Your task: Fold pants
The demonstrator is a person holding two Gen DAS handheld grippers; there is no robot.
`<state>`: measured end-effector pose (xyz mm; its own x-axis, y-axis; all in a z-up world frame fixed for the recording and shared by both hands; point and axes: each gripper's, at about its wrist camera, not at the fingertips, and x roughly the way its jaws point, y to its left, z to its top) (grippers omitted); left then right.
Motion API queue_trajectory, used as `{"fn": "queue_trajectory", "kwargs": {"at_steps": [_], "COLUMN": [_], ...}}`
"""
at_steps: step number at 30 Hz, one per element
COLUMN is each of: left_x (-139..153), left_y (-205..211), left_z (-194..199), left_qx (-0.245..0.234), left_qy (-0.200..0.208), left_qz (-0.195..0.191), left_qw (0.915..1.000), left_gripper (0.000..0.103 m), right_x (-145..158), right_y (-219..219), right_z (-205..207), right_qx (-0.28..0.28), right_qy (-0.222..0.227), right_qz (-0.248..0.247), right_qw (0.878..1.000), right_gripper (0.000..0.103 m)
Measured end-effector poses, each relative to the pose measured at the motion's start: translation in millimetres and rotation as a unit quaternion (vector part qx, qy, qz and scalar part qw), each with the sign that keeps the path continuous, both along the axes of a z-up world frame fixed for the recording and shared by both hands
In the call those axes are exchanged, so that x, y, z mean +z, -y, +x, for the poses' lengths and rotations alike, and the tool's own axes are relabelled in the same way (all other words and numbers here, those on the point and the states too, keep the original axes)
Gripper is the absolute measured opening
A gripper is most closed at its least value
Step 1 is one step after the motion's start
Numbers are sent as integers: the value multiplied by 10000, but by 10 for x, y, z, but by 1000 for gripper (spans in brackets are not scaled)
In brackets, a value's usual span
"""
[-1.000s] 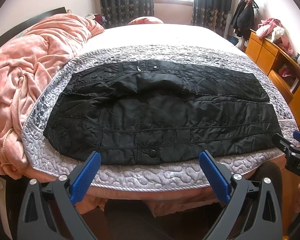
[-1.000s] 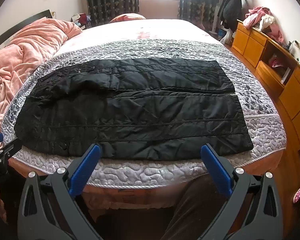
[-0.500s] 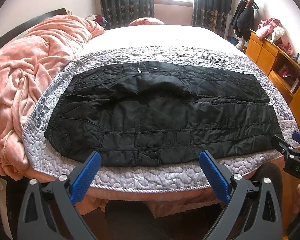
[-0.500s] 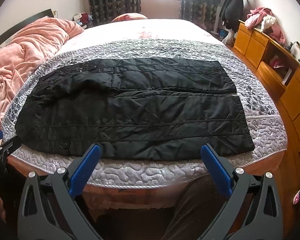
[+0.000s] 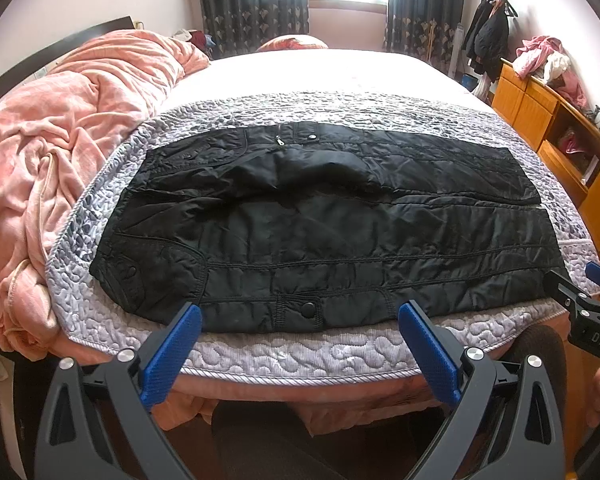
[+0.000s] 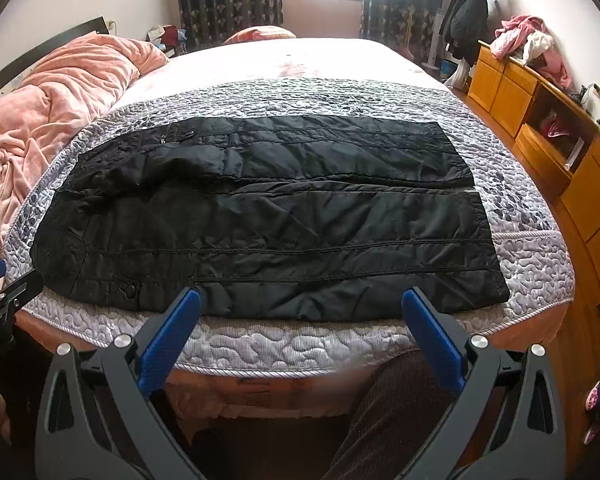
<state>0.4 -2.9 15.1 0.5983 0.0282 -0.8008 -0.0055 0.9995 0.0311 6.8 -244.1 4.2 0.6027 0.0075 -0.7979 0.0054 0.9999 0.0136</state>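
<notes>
Black quilted pants (image 5: 324,232) (image 6: 268,224) lie flat across a grey quilted mat (image 5: 300,352) (image 6: 300,344) on the bed, waist to the left, leg ends to the right, the two legs side by side. My left gripper (image 5: 300,316) hangs open at the bed's near edge, its blue pads just short of the pants' near hem by a snap button. My right gripper (image 6: 300,300) is also open, at the near hem further toward the leg ends. Neither holds anything. Each gripper shows at the edge of the other's view.
A crumpled pink blanket (image 5: 60,152) is piled on the bed's left side. Orange wooden cabinets (image 6: 540,120) with clothes on top line the right wall. A coat rack (image 5: 488,36) and curtained window stand at the back. The person's legs are below the bed edge.
Both grippers have crept slightly forward and down toward the pants' near hem. The pants have not moved.
</notes>
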Motion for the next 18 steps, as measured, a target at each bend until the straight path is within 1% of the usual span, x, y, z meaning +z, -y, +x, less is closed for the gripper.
{"fn": "queue_trajectory", "kwargs": {"at_steps": [18], "left_x": [-2], "left_y": [-2], "left_z": [-2], "left_qx": [1], "left_qy": [-10], "left_qz": [9], "left_qw": [10000], "left_gripper": [99], "right_x": [-24], "right_y": [-12], "right_z": [-2], "right_qx": [8], "right_qy": [-23], "right_qz": [5], "right_qw": [10000], "right_gripper": [100]}}
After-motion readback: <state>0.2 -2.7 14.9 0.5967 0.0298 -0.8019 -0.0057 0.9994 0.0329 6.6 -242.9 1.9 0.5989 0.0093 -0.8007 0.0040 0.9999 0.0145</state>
